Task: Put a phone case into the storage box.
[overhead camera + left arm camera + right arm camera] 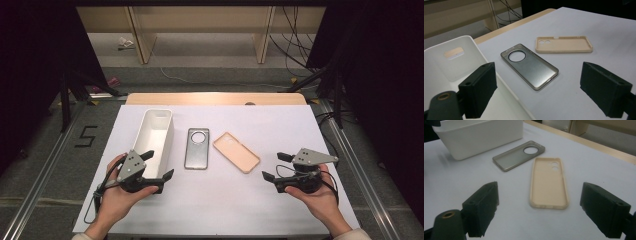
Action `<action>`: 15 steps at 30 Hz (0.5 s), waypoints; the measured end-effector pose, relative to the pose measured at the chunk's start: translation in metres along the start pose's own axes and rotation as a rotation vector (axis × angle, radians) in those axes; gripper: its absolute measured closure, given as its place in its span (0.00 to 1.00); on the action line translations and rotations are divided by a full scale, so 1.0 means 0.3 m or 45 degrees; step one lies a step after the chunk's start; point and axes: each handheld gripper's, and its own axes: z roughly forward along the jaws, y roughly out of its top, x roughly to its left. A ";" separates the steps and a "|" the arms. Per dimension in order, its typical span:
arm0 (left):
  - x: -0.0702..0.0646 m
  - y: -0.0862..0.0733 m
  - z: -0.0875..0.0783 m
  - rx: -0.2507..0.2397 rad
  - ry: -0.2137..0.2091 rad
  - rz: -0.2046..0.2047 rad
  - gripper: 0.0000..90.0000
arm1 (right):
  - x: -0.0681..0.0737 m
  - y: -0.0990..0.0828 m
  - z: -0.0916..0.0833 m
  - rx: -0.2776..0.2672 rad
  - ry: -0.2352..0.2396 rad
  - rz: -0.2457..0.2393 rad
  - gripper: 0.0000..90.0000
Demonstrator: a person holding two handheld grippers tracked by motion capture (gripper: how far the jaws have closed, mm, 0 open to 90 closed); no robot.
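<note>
A grey translucent phone case (196, 148) (529, 66) (519, 156) with a round camera hole lies open side up at the table's middle. To its right lies a beige phone case (236, 152) (563, 44) (549, 182), also open side up. A long white bin (155, 140) (454, 72) (479, 135) stands to the left. My left gripper (157, 165) (537, 92) is open, held at the bin's near end. My right gripper (276, 166) (541, 212) is open with nothing between its jaws, apart from the beige case and to its right.
The white table top (220, 200) has a wooden strip (215, 98) along its far edge. Black stands and cables (300, 60) sit on the floor beyond and to both sides. A floor mark "5" (86, 136) lies left of the table.
</note>
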 end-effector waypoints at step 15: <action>-0.008 0.085 0.066 0.120 -0.034 0.086 0.27 | -0.003 0.008 0.009 0.028 0.012 -0.024 0.18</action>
